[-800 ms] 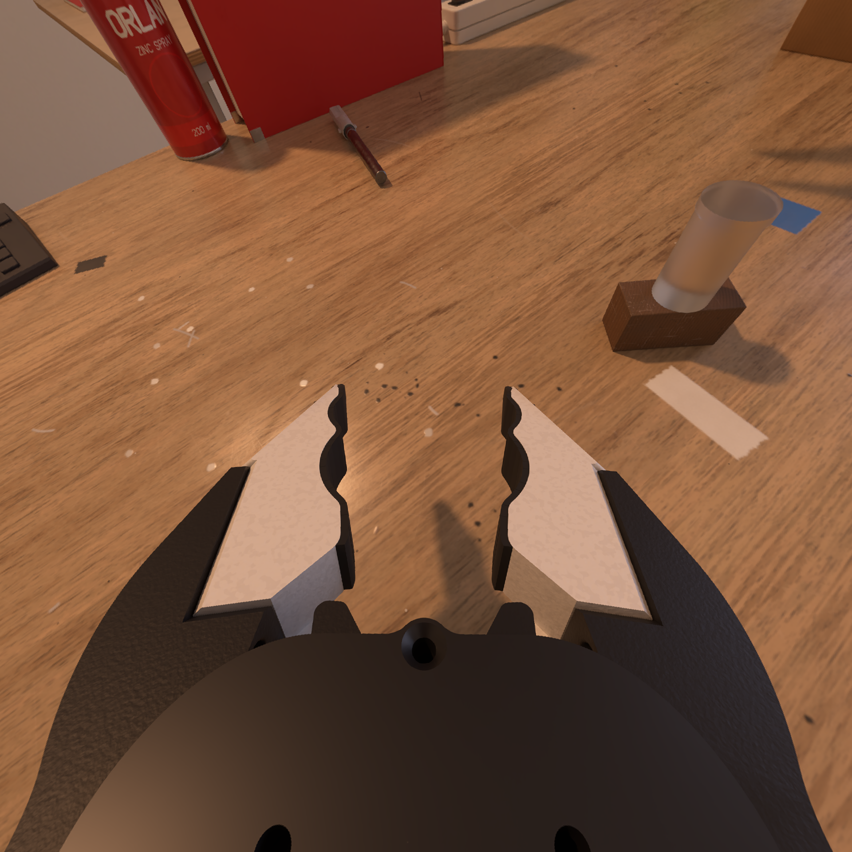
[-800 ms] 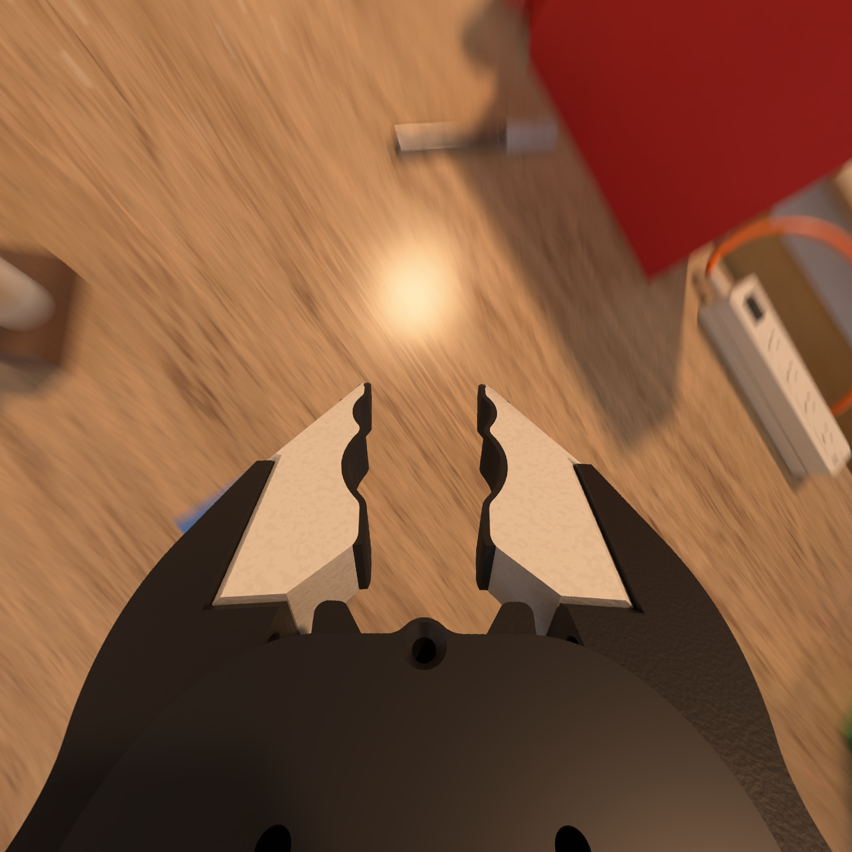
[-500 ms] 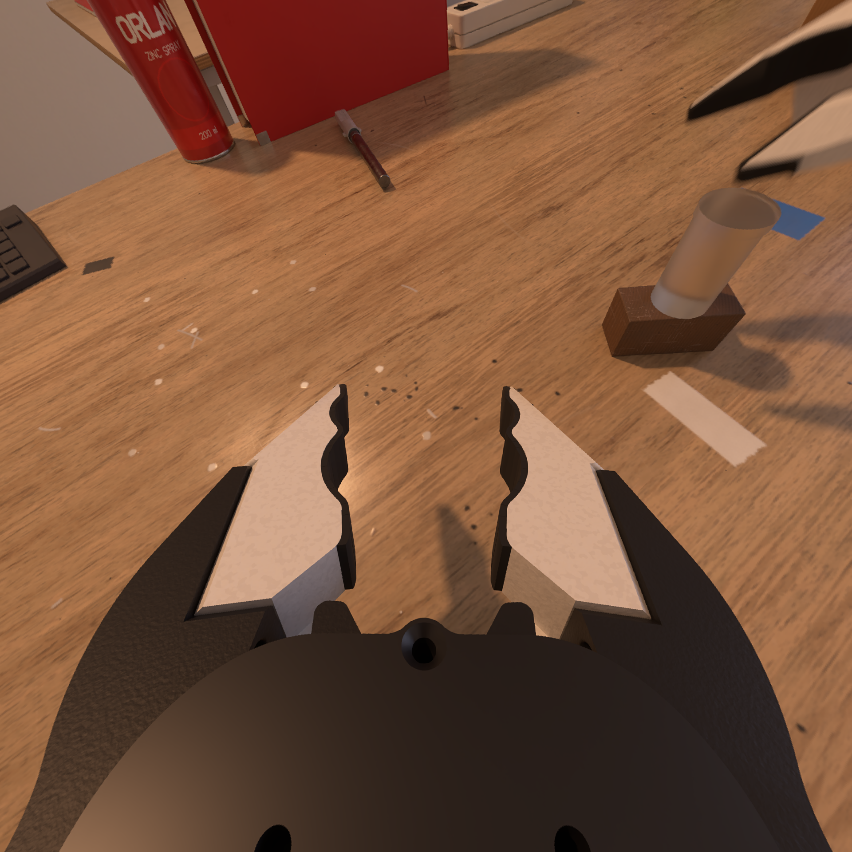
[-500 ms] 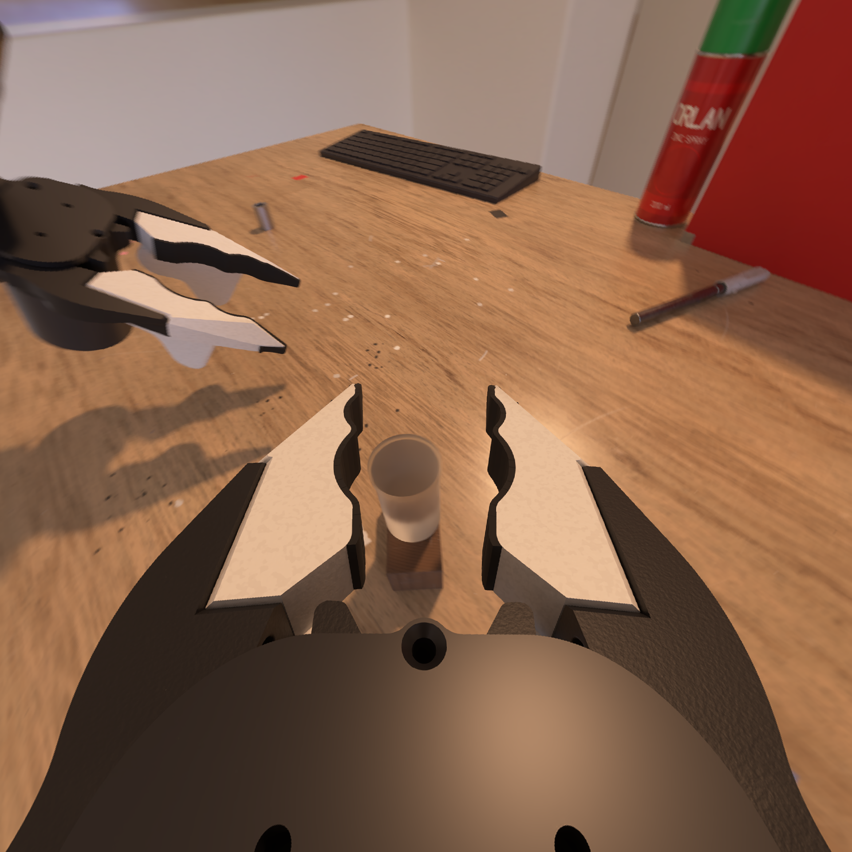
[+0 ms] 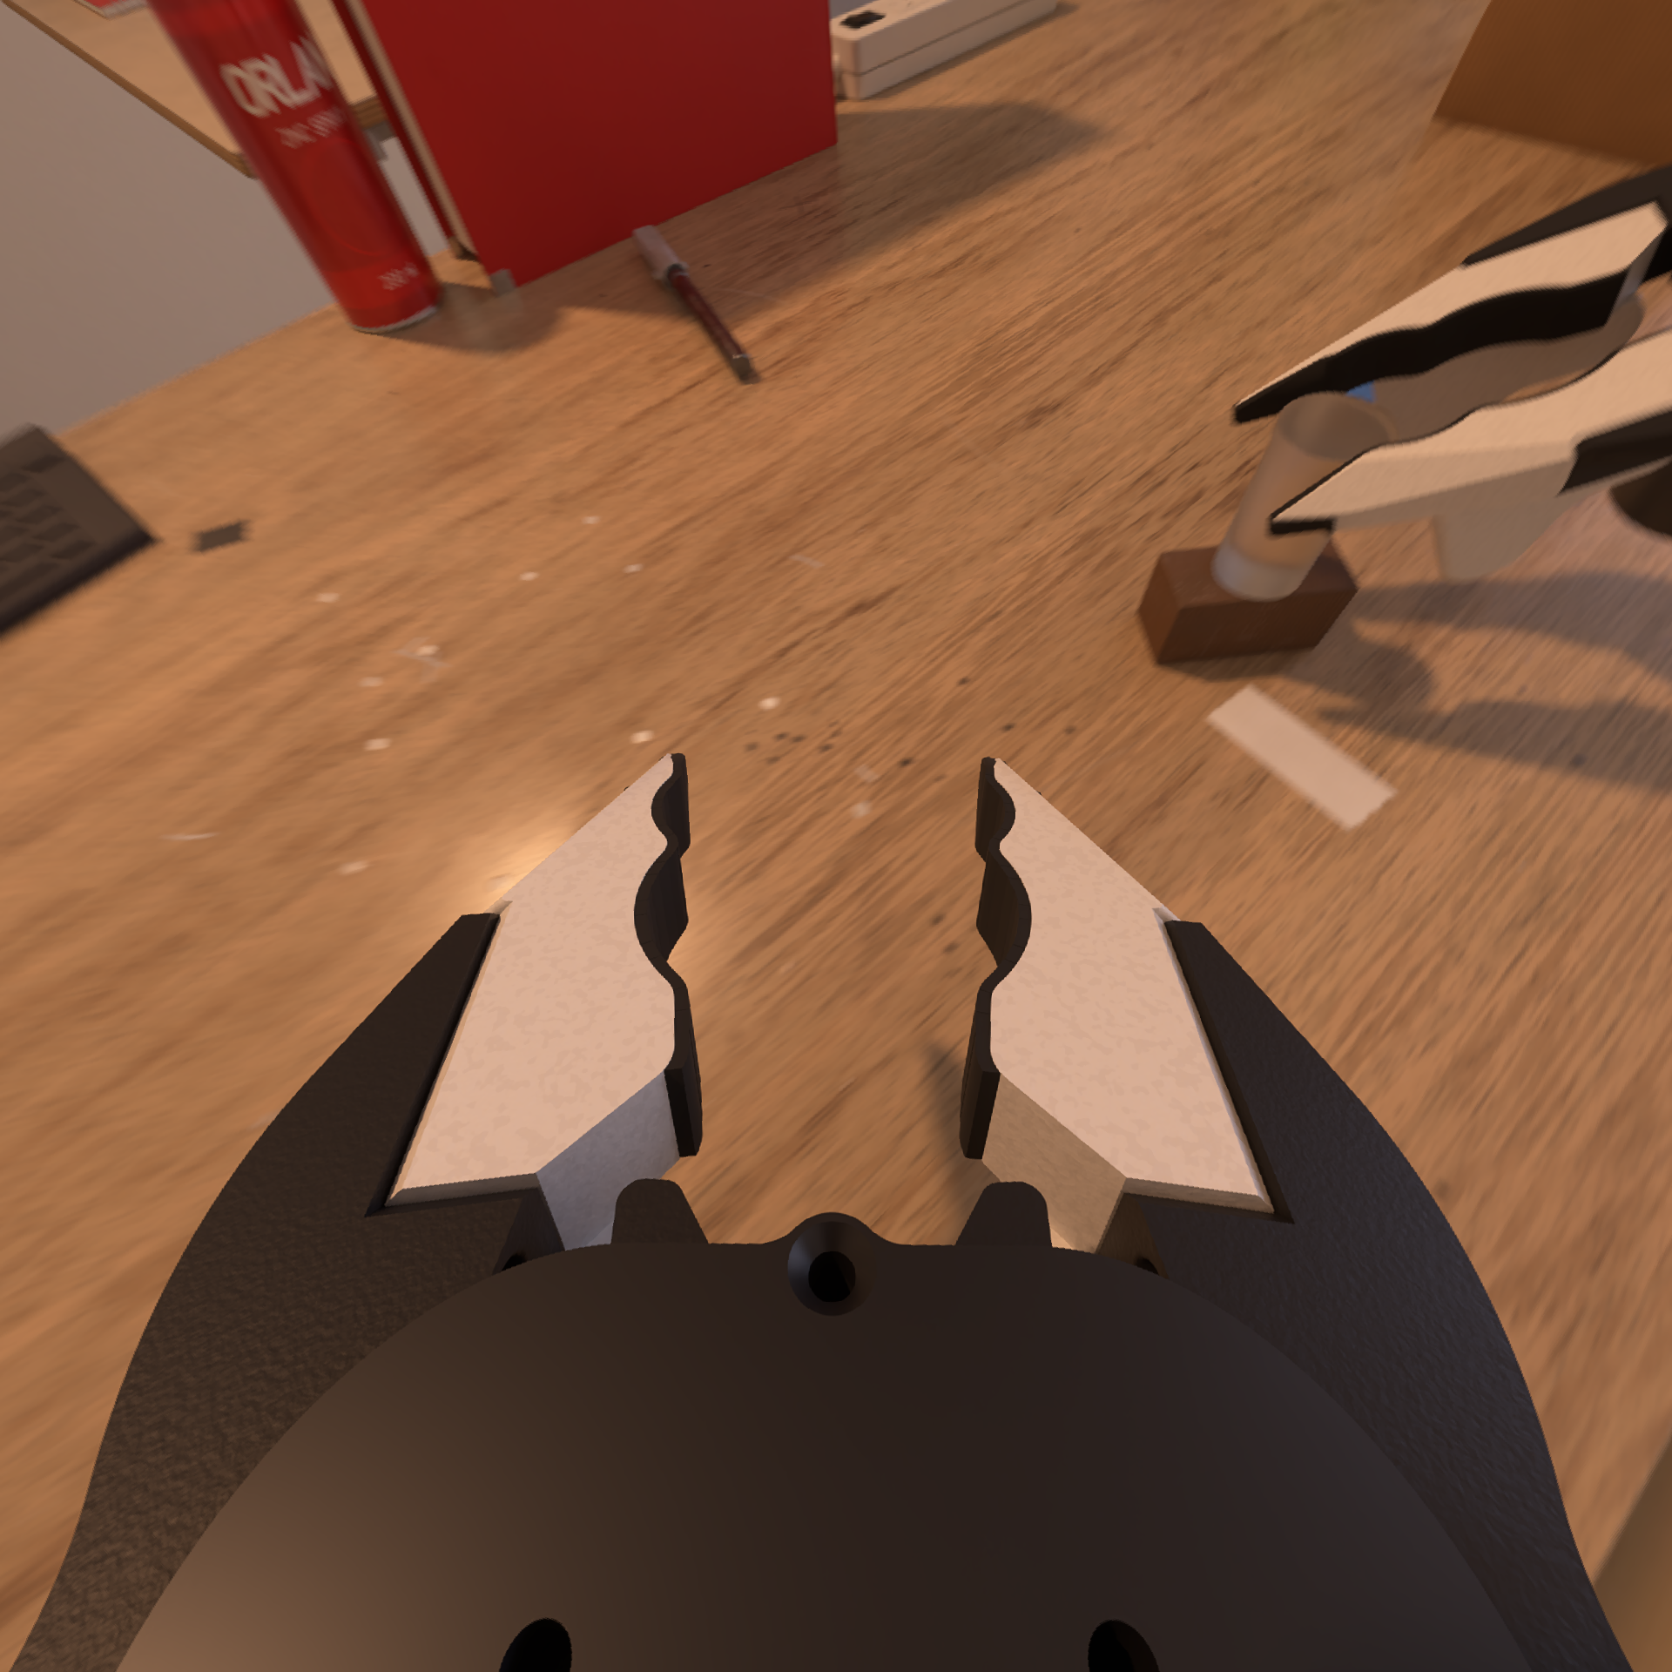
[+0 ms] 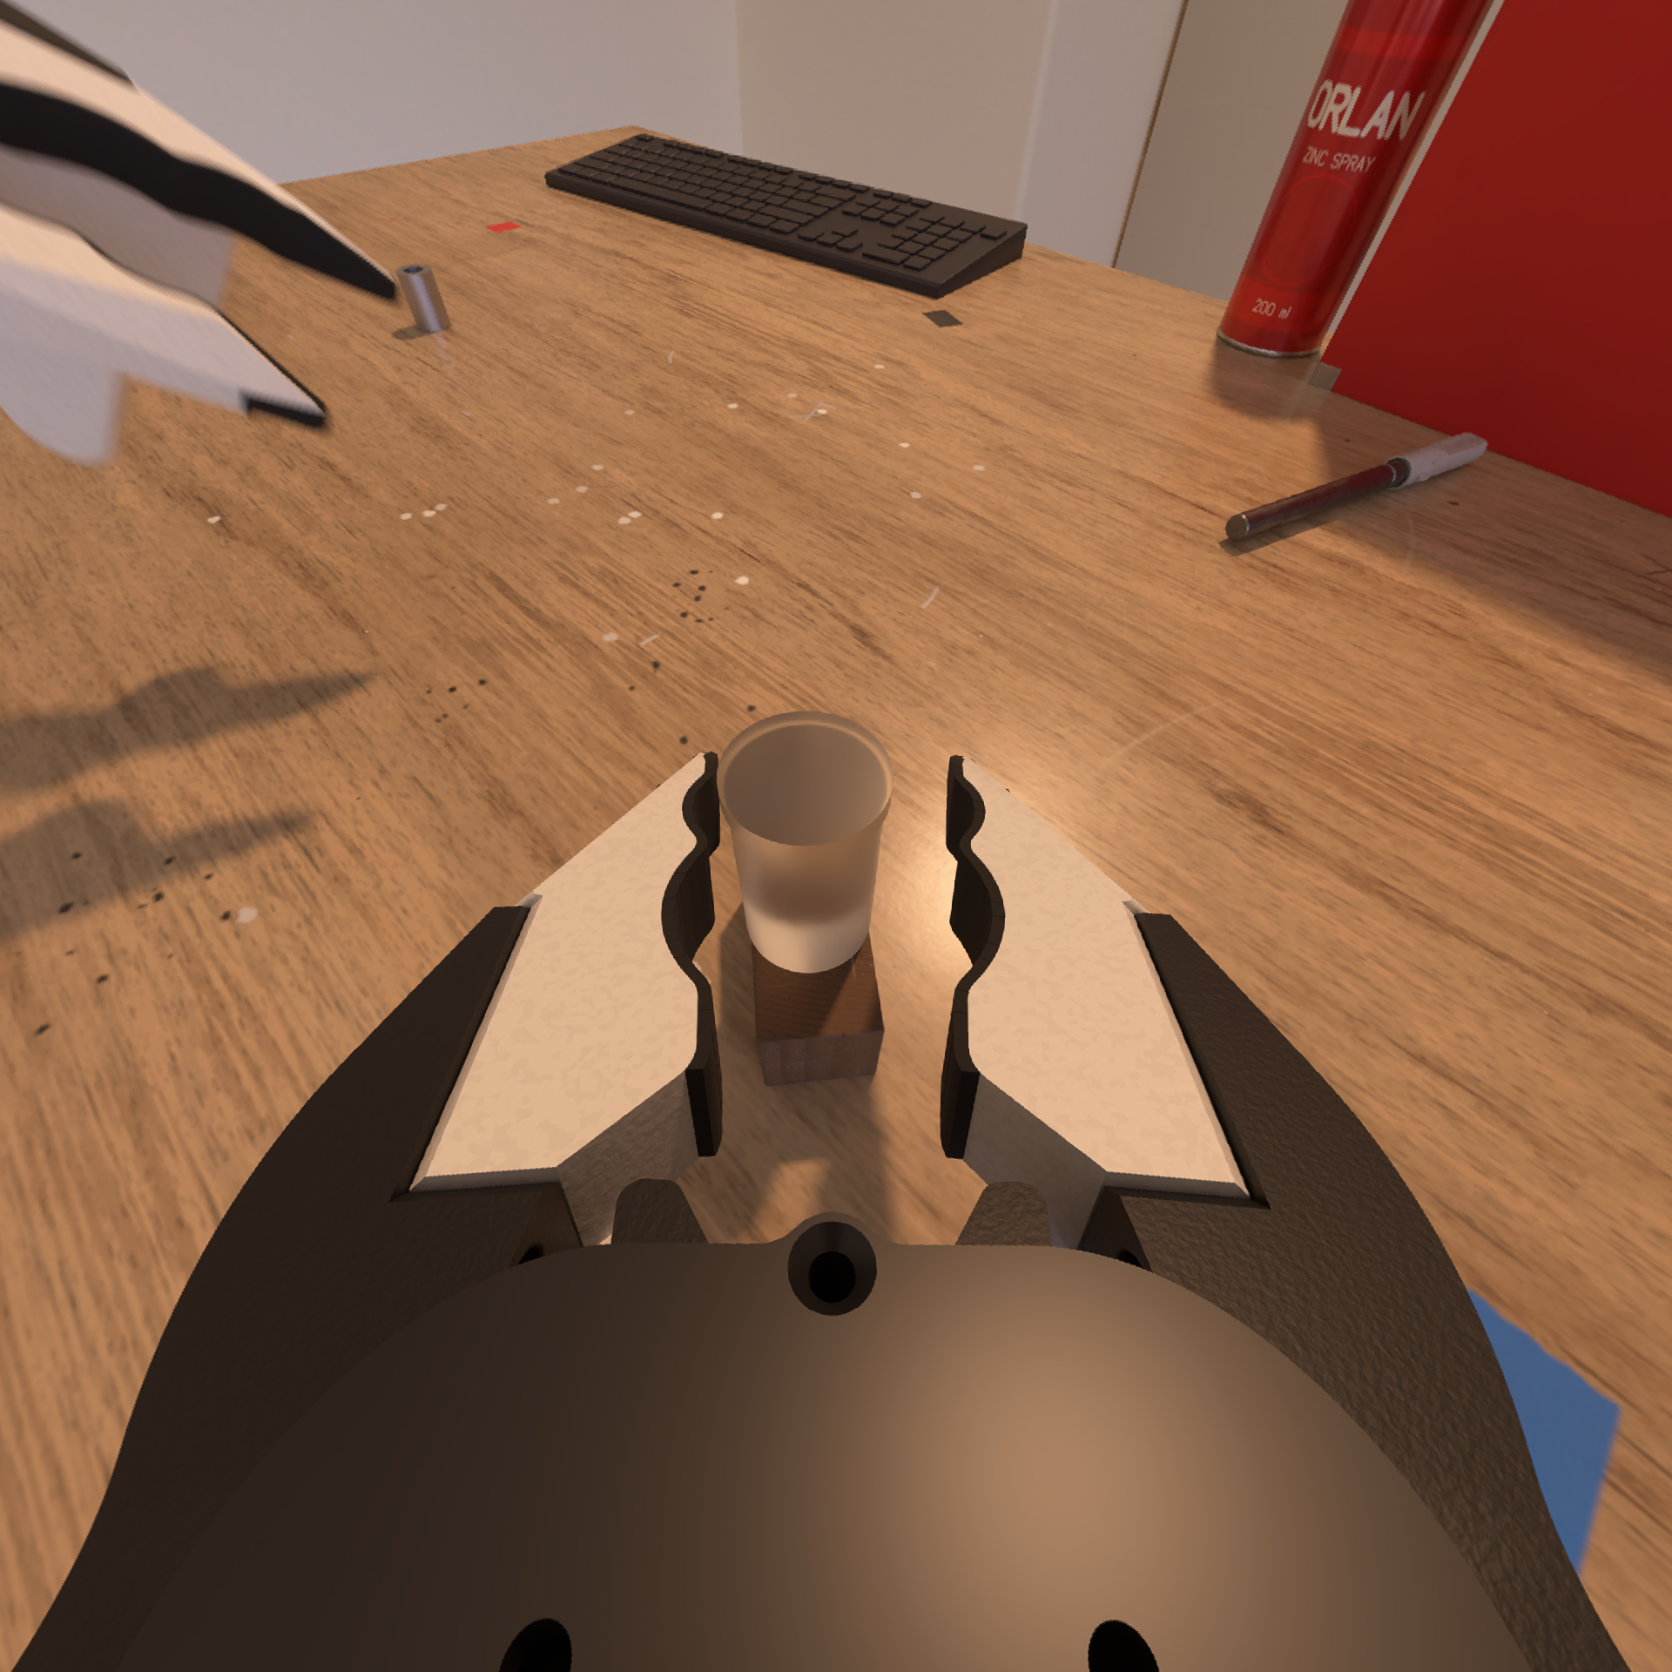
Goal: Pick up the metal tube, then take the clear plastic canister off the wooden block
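A clear plastic canister stands upright on a small dark wooden block. My right gripper is open with its fingers on either side of the canister, not touching it. In the left wrist view the canister and the block sit at the right, with the right gripper around the canister's upper part. A small metal tube stands upright far off on the table. My left gripper is open and empty above bare wood; it also shows in the right wrist view near the tube.
A black keyboard lies at the back. A red spray can stands by a red box. A dark red pen lies near them. A white tape strip, blue paper and a power strip lie on the table.
My right gripper has moved forward and down so its fingers now flank the canister. My left gripper has shifted slightly, and the view blurs with the motion.
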Controlling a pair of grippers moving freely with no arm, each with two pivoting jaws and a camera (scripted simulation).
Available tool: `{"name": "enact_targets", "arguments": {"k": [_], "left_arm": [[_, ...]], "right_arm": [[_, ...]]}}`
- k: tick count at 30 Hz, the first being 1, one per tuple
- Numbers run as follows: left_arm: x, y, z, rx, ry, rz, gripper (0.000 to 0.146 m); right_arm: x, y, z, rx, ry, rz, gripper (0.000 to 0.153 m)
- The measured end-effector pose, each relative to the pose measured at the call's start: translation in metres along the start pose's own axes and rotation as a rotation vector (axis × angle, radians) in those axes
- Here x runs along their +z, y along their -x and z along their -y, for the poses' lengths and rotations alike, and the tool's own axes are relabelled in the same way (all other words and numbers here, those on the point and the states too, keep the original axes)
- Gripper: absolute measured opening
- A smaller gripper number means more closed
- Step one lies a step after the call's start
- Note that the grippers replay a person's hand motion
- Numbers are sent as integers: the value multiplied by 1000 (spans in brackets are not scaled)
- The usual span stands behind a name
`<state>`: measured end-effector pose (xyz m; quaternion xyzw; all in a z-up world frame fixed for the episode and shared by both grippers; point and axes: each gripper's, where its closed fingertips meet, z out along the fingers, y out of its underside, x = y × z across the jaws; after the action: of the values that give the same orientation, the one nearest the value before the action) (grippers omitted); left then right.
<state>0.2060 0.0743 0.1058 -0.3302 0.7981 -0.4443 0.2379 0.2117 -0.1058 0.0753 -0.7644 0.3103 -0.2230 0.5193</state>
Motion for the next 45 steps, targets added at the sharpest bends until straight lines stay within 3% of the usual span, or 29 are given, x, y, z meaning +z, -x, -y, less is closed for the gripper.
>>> {"name": "enact_targets", "arguments": {"k": [3,7,11,14,19,24,25,27,29,32,35,39,45], "left_arm": [[-44,51,2,98,111,73,64],[-87,150,-12,205,439,187,63],[-86,243,-47,324,792,241,62],[-69,295,-84,293,1024,248,56],[-47,327,-135,232,1295,132,56],[-47,326,-154,206,1464,52,50],[-50,323,-157,195,1504,28,47],[-55,318,-164,186,1573,-15,26],[-58,317,-166,195,1599,-27,23],[-56,314,-158,203,1521,-35,23],[-51,310,-132,201,1315,-18,23],[-38,284,-67,189,845,-33,23],[-30,173,36,168,116,-273,23]], "right_arm": [[-4,-2,5,-1,-23,5,50],[-3,1,4,26,-17,55,47],[0,3,-1,3,6,73,46],[0,8,-4,-20,20,89,45],[0,11,-8,-54,34,97,44],[-3,10,-9,-17,31,118,41],[-3,9,-9,-8,32,122,40],[-3,8,-9,2,34,126,40],[-3,7,-9,-2,35,122,40],[-3,7,-10,-9,38,119,39],[-4,7,-9,-8,35,122,38],[-6,6,-4,-13,19,114,35],[-11,-2,9,71,-37,140,35]]}}
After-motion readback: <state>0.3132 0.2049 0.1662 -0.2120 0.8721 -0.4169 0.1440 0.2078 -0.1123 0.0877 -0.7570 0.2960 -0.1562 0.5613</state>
